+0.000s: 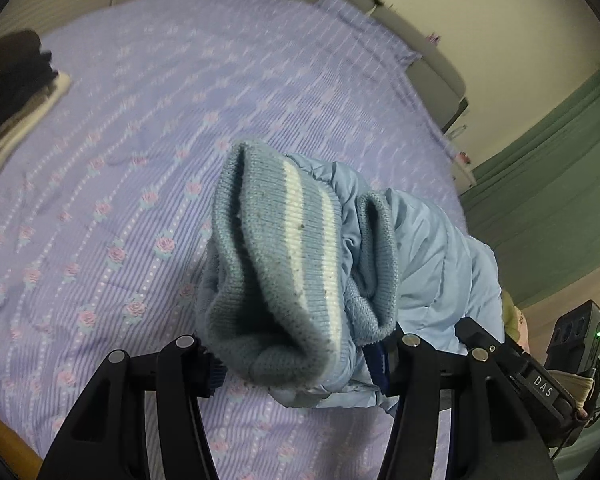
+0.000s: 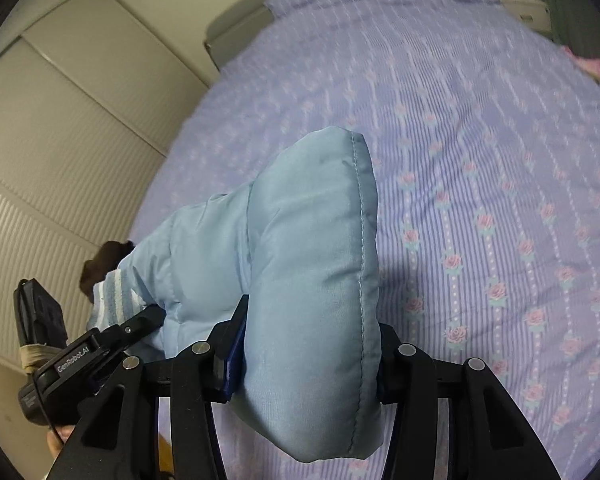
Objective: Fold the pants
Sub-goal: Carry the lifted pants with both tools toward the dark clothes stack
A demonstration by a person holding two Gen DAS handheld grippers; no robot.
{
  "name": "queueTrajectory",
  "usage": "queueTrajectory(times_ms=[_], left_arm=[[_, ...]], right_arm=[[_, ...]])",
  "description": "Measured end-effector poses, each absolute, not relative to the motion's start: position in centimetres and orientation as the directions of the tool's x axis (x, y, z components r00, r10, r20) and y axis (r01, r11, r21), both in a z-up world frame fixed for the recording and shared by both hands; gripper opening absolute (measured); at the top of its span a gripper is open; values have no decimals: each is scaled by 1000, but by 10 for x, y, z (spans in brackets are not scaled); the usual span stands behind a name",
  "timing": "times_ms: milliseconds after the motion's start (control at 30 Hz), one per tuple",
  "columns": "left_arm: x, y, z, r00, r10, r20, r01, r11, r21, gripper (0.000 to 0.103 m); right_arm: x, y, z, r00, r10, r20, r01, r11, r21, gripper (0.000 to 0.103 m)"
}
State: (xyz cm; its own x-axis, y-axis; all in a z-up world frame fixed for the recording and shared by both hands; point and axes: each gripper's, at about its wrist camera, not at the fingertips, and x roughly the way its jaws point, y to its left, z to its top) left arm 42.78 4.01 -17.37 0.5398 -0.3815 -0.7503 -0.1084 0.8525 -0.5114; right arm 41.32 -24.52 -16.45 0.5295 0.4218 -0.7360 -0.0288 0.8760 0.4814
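The pants are light blue and padded, with a ribbed knit waistband that has a white stripe. My left gripper is shut on the waistband end and holds it above the bed. My right gripper is shut on a padded leg of the pants, which bulges up between the fingers. The rest of the pants hangs between the two grippers. The right gripper shows at the right edge of the left wrist view, and the left one at the left of the right wrist view.
The bed has a lilac sheet with pink roses. A stack of folded dark and cream clothes lies at the bed's left. A pink item lies at the far right. Wardrobe doors and a green curtain flank the bed.
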Motion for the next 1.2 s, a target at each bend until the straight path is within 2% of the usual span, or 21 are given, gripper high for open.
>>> queueTrajectory(times_ms=[267,500,733,967,1200], left_arm=[[378,50,-117,624,-341,-703,-91,862,-499,55],[337,88,-91,665,-326,-672,-85,861,-502,55],[309,165,-81,687,-334,-646,-79,849,-523,55],[305,267,-66,668,-369,-646,-9,864,-503,55],[301,326,-60,680,-362,-637,1,870,-494,55]], right_arm=[[367,-236,-110,584,451,-675,-105,866,488,49],[334,-199,-81,618,451,-644,-152,873,464,49],[314,-129,-68,639,452,-623,-178,874,452,49],[292,-32,-59,689,420,-591,-125,871,475,49],[284,37,-54,706,415,-574,-117,867,484,49]])
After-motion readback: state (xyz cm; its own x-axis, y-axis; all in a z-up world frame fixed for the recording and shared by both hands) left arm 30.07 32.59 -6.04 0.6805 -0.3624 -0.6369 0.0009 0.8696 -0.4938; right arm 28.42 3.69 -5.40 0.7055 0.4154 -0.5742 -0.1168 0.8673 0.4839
